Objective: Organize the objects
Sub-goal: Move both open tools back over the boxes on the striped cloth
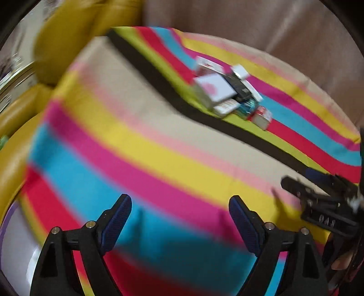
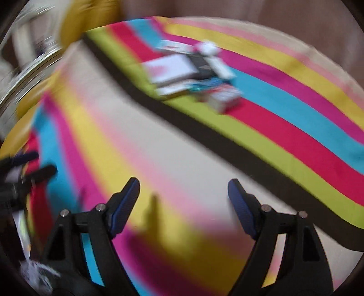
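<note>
**Both grippers hanging released over the striped cloth, boxes piled far off**

A cluster of small boxes [image 1: 229, 91] is sitting in the upper right of the left wrist view, on the green and red stripes of the striped cloth [image 1: 159, 159], just past a black band [image 1: 145, 68]; blur is hiding the labels. Nothing is lying between the boxes and either gripper. The left gripper [image 1: 179, 205] is hanging with jaws spread and empty. The right gripper [image 2: 183, 189] is likewise standing released, gripping nothing. Yellow cushions [image 1: 68, 34] are showing at the upper left, and a beige curtain [image 1: 250, 18] is hanging along the top.
</note>
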Tool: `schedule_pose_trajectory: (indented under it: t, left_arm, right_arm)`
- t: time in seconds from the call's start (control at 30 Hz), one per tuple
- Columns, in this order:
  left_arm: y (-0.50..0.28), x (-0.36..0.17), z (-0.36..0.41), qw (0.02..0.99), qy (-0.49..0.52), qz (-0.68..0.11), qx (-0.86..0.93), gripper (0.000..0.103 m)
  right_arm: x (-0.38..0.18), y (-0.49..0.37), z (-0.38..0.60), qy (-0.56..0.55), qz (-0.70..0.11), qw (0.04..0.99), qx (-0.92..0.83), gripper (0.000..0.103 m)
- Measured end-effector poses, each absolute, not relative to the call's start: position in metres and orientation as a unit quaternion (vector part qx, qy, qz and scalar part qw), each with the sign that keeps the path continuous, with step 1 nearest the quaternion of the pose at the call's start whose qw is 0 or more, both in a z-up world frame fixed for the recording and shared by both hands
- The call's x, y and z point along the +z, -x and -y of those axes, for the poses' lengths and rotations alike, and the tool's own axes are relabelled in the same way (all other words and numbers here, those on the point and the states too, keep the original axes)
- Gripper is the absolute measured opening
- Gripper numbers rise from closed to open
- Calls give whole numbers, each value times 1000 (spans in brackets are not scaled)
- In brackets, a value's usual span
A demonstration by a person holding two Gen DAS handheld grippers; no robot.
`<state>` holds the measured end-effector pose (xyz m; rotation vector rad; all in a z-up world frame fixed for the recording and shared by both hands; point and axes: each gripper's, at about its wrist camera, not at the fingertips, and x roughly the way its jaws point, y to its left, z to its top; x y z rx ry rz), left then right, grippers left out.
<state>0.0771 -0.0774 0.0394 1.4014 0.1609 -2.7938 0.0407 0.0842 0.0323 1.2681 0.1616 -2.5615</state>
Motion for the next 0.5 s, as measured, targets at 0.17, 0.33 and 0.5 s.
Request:
schedule_pose_trajectory:
  t: [0.17, 0.33, 0.5]
  left_arm:
    - [-25, 19, 52, 27, -452, -16, -892, 88]
    - [-15, 4, 64, 27, -452, -29, -891, 95]
    - [-13, 1, 62, 11, -455, -33, -890, 103]
  right_arm:
    - [17, 33, -102, -461, -38, 102, -881, 82]
    - [8, 90, -89, -461, -33, 84, -883, 84]
    - [10, 132, -80, -460, 1, 63, -885, 91]
